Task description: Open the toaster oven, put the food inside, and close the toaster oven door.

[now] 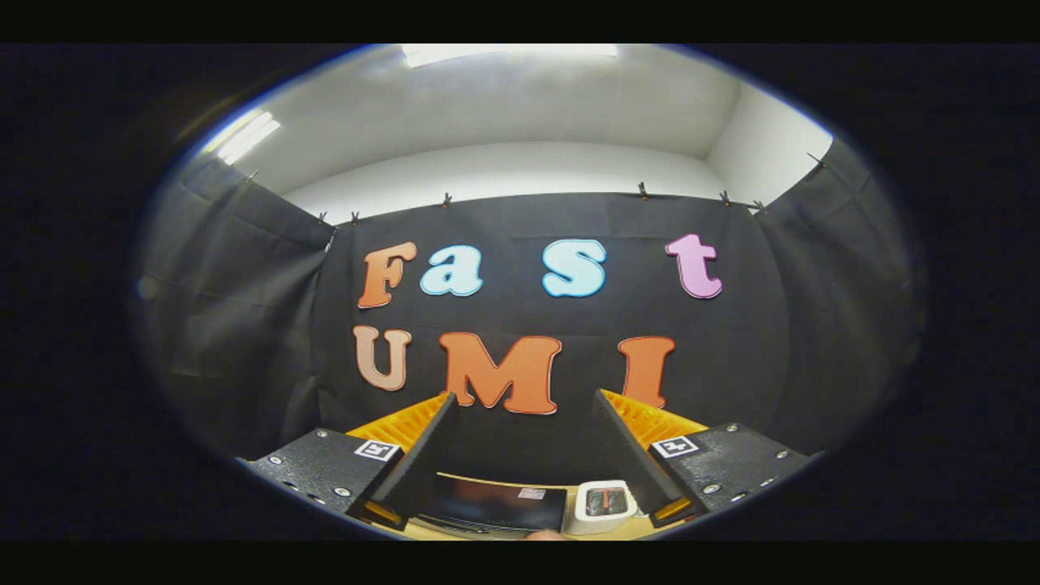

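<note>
My gripper (pixel 524 398) is held high and aimed at the booth's back wall, its two fingers spread wide apart with nothing between them. Far below, between the fingers' bases, a dark flat-topped box (pixel 496 508) that looks like the toaster oven sits on a wooden table (pixel 487 480); I cannot see its door. Right of it stands a small white square thing (pixel 603 505) with a dark inside and a red mark. A small pale rounded bit (pixel 544 534) shows just in front of the dark box; what it is I cannot tell.
Black cloth walls (pixel 244 325) close the booth at the back and on both sides, with a white ceiling (pixel 520 106) and lights above. The table lies low beneath the gripper.
</note>
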`<action>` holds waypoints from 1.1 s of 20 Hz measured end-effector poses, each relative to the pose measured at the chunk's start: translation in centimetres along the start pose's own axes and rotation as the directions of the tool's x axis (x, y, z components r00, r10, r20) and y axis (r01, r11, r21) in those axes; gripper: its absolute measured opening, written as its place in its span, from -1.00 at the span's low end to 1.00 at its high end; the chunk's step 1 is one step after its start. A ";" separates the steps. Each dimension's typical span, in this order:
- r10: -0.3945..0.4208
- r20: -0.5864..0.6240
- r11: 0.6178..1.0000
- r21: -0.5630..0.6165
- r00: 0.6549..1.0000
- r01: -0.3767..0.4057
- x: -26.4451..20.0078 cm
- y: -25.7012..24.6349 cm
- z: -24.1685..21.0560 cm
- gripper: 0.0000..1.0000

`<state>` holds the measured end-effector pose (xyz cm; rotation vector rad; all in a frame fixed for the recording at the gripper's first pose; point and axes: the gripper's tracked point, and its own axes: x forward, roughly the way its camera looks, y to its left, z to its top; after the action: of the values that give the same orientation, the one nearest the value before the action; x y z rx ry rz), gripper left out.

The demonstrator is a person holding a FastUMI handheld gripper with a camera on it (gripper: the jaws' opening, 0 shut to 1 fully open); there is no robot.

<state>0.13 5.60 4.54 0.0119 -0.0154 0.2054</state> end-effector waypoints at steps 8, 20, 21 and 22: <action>-0.025 -0.011 0.999 -0.031 1.000 0.024 -0.3 -0.7 0.1 0.94; 0.002 0.032 1.000 -0.019 0.999 -0.002 -0.8 -0.3 0.3 0.94; 0.011 0.048 1.000 -0.025 0.999 -0.010 -0.8 -0.1 0.6 0.94; 0.017 0.062 0.999 -0.036 0.998 -0.015 -0.8 0.2 0.6 0.94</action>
<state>-0.65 5.59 5.16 -0.0167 -0.0816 0.2210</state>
